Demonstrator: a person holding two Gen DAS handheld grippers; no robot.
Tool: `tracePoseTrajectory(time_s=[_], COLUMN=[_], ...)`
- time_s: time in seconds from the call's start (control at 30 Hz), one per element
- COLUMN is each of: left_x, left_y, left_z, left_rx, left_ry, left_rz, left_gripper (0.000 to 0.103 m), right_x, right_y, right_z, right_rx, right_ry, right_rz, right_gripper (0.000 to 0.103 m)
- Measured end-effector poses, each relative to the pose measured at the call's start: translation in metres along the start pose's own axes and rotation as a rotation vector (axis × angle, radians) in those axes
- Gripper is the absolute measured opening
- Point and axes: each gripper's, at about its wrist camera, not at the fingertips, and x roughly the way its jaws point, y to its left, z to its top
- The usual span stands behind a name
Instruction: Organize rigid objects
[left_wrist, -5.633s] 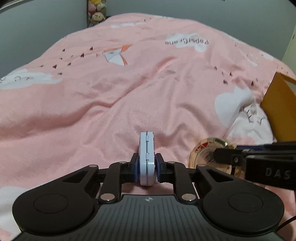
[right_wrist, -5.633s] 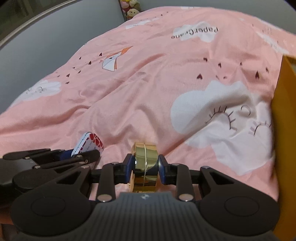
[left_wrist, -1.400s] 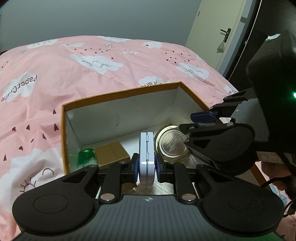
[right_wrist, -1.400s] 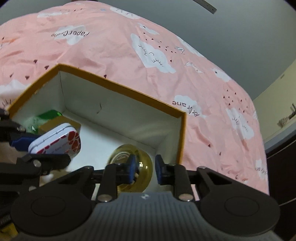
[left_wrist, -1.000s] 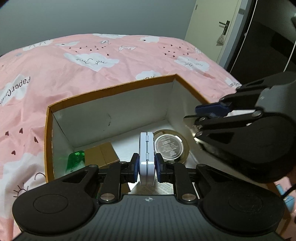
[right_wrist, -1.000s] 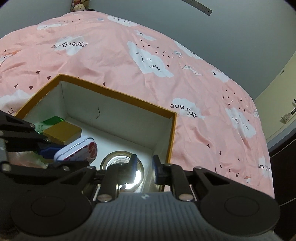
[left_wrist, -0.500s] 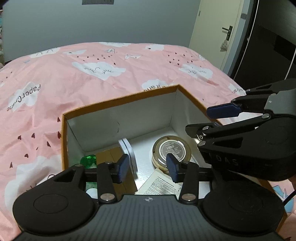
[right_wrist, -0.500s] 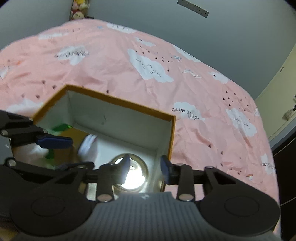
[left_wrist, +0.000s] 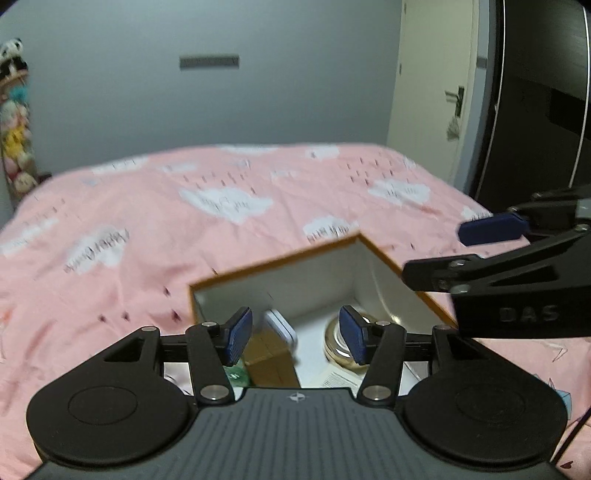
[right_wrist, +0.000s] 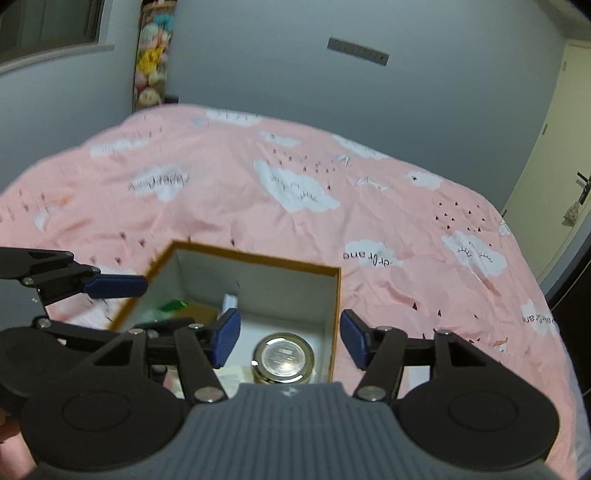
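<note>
An orange-rimmed cardboard box (left_wrist: 280, 258) (right_wrist: 258, 258) lies on the pink bed. A gold jar (right_wrist: 283, 360) (left_wrist: 334, 347) stands on the box floor, lid up. A white tin (left_wrist: 280, 326) (right_wrist: 231, 302) leans on edge beside a brown carton (left_wrist: 269, 354). My left gripper (left_wrist: 295, 338) hovers above the box with its jaws opening; nothing sits between the pads. My right gripper (right_wrist: 290, 339) hangs over the jar, jaws opening too and empty. Each gripper shows in the other's view: the right gripper (left_wrist: 436, 253) at the right edge, the left gripper (right_wrist: 168, 303) at the left edge.
A green item (right_wrist: 173, 304) and a printed leaflet (left_wrist: 332, 376) also lie in the box. The pink cloud-print duvet (left_wrist: 147, 240) spreads all around it. A door (left_wrist: 424, 110) and dark wardrobe (left_wrist: 546, 110) stand to the right, plush toys (right_wrist: 151, 66) by the far wall.
The left gripper let go of the white tin and the right let go of the gold jar; both opened and rose away from the box. The tin now leans inside.
</note>
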Motion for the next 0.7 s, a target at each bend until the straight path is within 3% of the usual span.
tracePoseTrajectory(time_s=[0.17,0.43,0.6,0.7], left_x=[-0.039,-0.105,-0.142,-0.162], left_y=[0.011,0.021,0.03,0.041], left_z=[0.001,-0.017,-0.04,-0.055], left_rx=[-0.051,-0.015,-0.033,-0.078], left_ry=[-0.082,-0.211,-0.214,-0.209], left_rz=[0.045,0.12,0.175,0.163], left_gripper=[0.063,0.066,0.069,0.073], right_x=[-0.042,-0.103,-0.131,-0.142], right_y=[0.01,0.044,0.066,0.079], right_z=[-0.009,-0.04,-0.06,-0.072], right_rx=[0.027,0.066,0.101,0.149], right_ry=[-0.075,-0.203,-0.27,-0.295], right_rz=[0.009,0.015,0.004,-0.012], right_gripper=[0.072,0.085,0.092,0.093])
